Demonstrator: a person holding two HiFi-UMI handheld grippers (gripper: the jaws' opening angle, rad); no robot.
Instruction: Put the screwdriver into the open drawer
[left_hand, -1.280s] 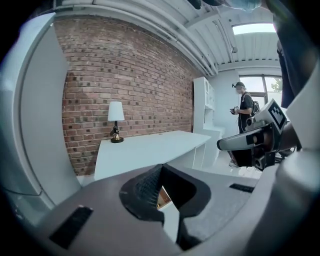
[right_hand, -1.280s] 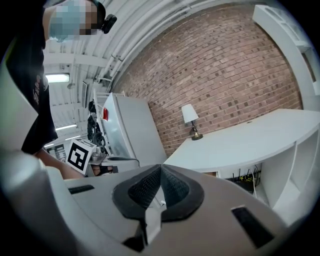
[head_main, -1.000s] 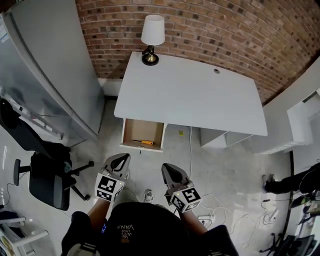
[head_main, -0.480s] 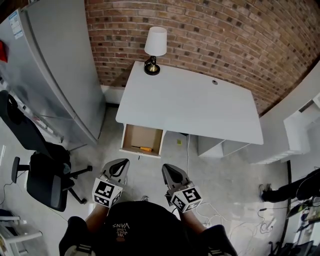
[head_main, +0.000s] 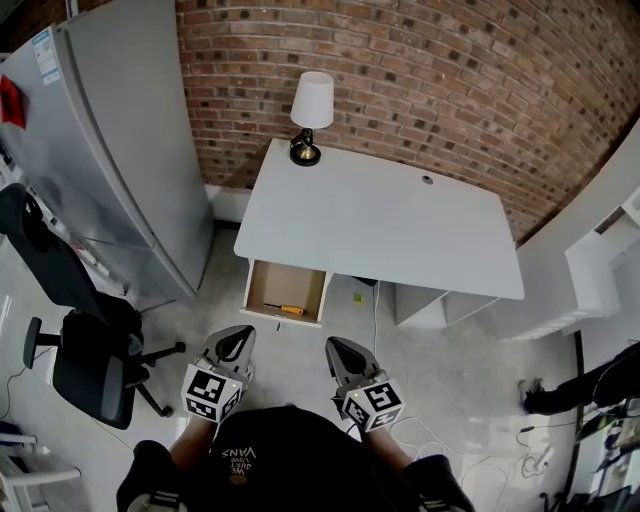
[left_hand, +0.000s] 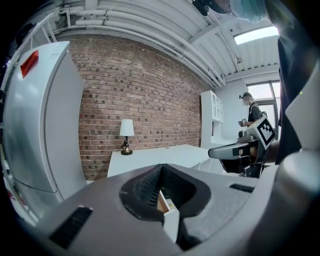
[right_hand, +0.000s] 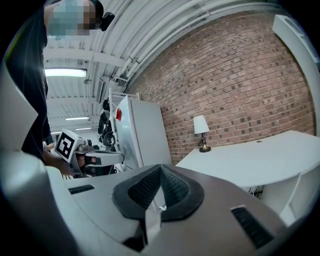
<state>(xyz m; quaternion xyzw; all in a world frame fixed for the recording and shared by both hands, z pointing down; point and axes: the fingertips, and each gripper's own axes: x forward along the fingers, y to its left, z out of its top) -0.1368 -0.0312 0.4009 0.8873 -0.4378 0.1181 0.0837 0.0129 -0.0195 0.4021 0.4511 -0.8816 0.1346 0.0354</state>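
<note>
The yellow-handled screwdriver (head_main: 289, 310) lies inside the open wooden drawer (head_main: 256, 286) under the left end of the white desk (head_main: 380, 220). My left gripper (head_main: 235, 341) hangs below the drawer, in front of my body, jaws shut with nothing in them. My right gripper (head_main: 341, 352) is beside it to the right, also shut and holding nothing. In the left gripper view the left gripper (left_hand: 161, 167) has its tips met, with the drawer (left_hand: 163, 202) showing through the hollow behind them. In the right gripper view the right gripper (right_hand: 160, 168) is closed too.
A table lamp (head_main: 309, 113) stands at the desk's back left corner. A grey fridge (head_main: 100, 150) is left of the desk, a black office chair (head_main: 80, 340) in front of it. White shelving (head_main: 610, 260) is at the right; cables (head_main: 455, 425) lie on the floor.
The view has pulled back and up: the desk and drawer sit higher and farther in the picture. Both grippers stay shut, side by side, slightly lower in the head view.
</note>
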